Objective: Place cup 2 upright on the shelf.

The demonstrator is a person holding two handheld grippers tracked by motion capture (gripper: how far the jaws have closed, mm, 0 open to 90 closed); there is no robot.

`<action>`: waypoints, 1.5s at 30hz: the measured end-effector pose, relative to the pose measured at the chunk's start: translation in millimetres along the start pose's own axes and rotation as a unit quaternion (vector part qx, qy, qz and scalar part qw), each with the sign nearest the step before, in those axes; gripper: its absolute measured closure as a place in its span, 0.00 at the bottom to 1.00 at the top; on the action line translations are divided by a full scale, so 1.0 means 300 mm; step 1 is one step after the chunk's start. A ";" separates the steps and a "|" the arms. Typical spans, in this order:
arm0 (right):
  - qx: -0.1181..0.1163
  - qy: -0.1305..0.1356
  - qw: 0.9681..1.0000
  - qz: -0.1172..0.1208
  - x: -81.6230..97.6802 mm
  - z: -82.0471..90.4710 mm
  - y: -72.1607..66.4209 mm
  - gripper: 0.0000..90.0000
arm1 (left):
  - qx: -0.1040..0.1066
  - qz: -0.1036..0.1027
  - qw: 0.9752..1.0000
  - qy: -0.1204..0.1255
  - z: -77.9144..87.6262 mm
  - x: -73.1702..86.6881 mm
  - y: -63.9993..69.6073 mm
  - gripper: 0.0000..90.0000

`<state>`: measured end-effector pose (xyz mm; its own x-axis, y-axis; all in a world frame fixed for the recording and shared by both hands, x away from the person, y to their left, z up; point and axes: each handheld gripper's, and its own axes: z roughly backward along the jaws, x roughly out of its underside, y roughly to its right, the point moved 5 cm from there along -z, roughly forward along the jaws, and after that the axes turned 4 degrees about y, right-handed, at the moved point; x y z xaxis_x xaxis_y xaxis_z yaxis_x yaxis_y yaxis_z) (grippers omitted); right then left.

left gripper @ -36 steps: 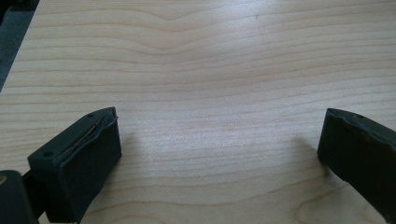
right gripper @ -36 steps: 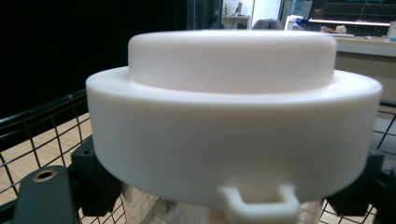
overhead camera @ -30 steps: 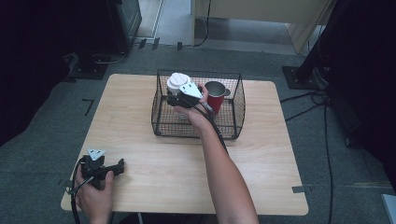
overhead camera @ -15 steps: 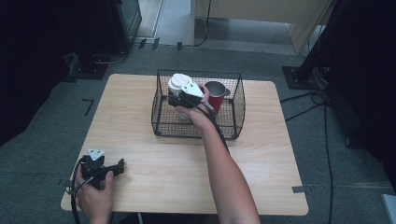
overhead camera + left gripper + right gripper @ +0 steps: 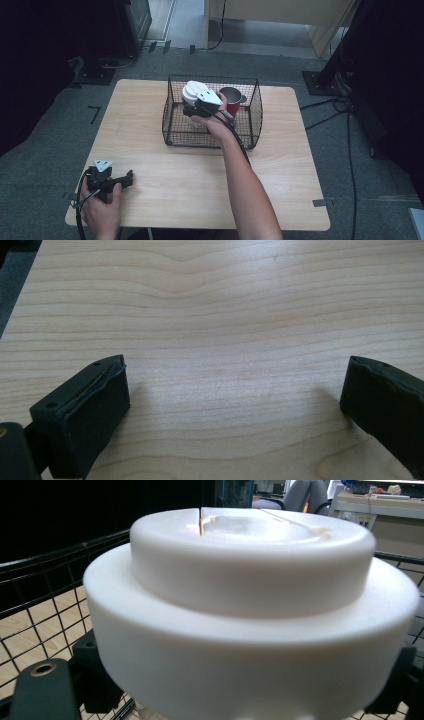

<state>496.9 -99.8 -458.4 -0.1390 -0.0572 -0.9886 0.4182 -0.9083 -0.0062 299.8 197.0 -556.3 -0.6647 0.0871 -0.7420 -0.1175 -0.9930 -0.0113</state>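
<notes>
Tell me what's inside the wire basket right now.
Inside the wire basket sit a white lidded container and a red cup. The right gripper covers the container's lower body, so its base isn't visible.

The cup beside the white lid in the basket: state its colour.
Red cup, with a dark inside; the high view shows it best.

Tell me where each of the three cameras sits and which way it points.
High view: above the person's side, looking forward and down on the light wooden table; both forearms show.
Left gripper view: rides the left hand-held gripper, facing bare tabletop between wide-apart jaws.
Right gripper view: rides the right hand-held gripper, close against the white stepped round lid.
High and right gripper views share the black wire basket.
</notes>
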 end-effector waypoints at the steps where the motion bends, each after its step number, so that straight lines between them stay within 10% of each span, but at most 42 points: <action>1: -0.006 0.001 1.000 -0.005 -0.001 0.005 0.001 0.13 | 0.000 0.000 1.000 0.000 0.000 0.000 0.000 0.00; 25: -0.024 0.014 0.999 0.017 -0.057 0.060 0.035 0.00 | 0.000 0.000 1.000 0.000 0.000 0.000 0.000 0.00; 45: -0.035 0.053 0.997 0.035 -0.146 0.239 0.051 0.00 | 0.000 0.000 1.000 0.000 0.000 0.000 0.000 0.00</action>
<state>444.9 -140.9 -404.3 -0.0139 -0.0725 -0.9973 0.4863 -0.8719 0.0566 299.8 197.0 -556.4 -0.6644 0.0867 -0.7424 -0.1169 -0.9931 -0.0113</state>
